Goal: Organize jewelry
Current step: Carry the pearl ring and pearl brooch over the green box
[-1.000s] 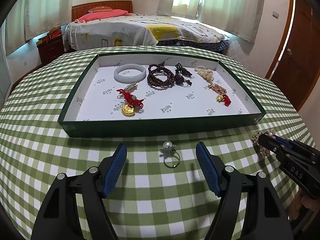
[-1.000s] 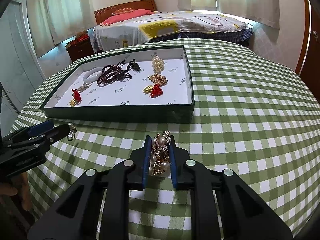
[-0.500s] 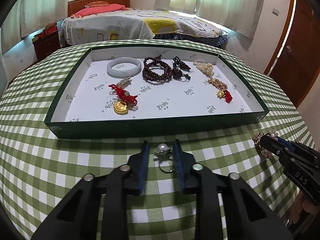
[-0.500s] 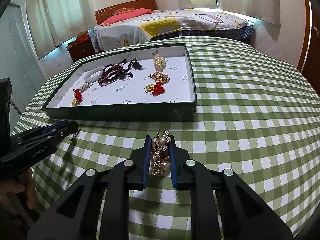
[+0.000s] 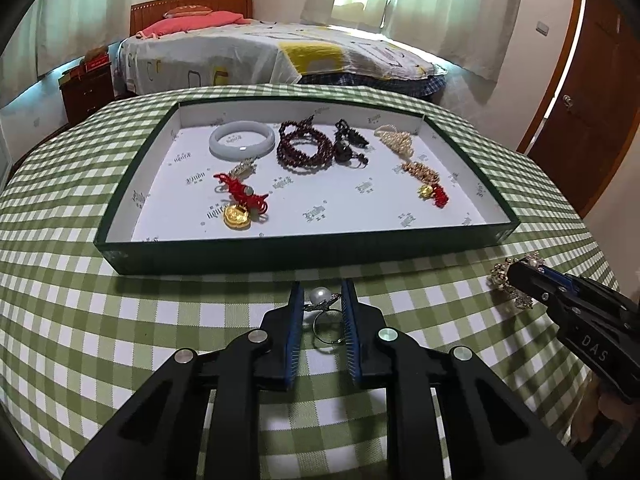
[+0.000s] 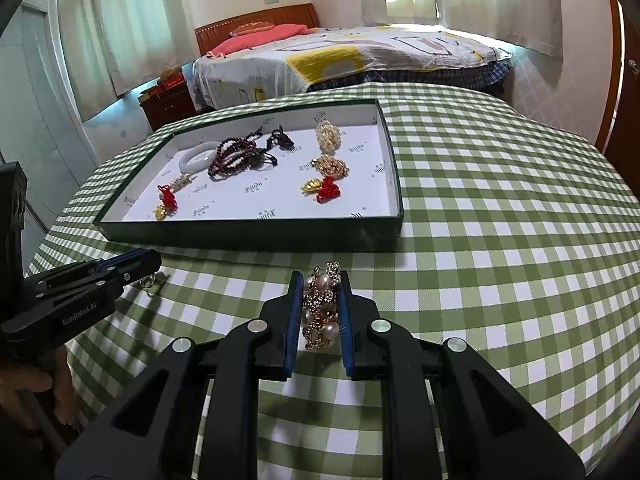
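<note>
L view shows pearl ring (image 5: pixel 321 295) clearly – R view (image 6: pixel 149 281) barely

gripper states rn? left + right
Left gripper: shut on the pearl ring.
Right gripper: shut on the pearl-and-gold bracelet.

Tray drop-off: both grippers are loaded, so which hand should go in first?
Probably the left. Its gripper holds the pearl ring just short of the tray's near wall, facing bare lining. The right gripper holds the pearl bracelet near the tray's right corner, a longer, angled reach.
</note>
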Demonstrator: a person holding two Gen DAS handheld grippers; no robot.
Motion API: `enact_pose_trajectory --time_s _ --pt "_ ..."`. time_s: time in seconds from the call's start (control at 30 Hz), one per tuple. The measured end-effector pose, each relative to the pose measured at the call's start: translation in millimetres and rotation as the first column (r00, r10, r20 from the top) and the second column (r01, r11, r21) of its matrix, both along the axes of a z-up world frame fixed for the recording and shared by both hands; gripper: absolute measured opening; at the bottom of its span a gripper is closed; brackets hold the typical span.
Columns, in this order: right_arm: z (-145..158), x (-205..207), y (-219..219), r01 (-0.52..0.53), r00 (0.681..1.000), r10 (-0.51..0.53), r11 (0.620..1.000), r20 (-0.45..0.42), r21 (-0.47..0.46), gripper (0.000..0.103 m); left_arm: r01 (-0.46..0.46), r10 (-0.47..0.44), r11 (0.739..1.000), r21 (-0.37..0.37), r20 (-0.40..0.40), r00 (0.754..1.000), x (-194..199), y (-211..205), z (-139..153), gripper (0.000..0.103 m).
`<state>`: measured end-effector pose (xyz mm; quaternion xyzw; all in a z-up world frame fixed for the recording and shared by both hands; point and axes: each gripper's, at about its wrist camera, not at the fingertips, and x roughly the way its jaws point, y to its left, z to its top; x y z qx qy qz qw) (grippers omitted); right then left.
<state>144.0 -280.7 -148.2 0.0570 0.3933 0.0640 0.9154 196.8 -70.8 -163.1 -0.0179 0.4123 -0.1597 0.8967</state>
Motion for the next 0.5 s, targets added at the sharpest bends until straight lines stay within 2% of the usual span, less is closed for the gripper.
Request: enact_pose_trajectory --time_s 0.5 --pt "37.9 -12.6 10.0 -0.025 0.996 0.025 1.0 0.088 -0.004 0.017 -0.005 0.006 1.0 -0.016 0.081 0.997 -14.4 5.4 31.9 0.02"
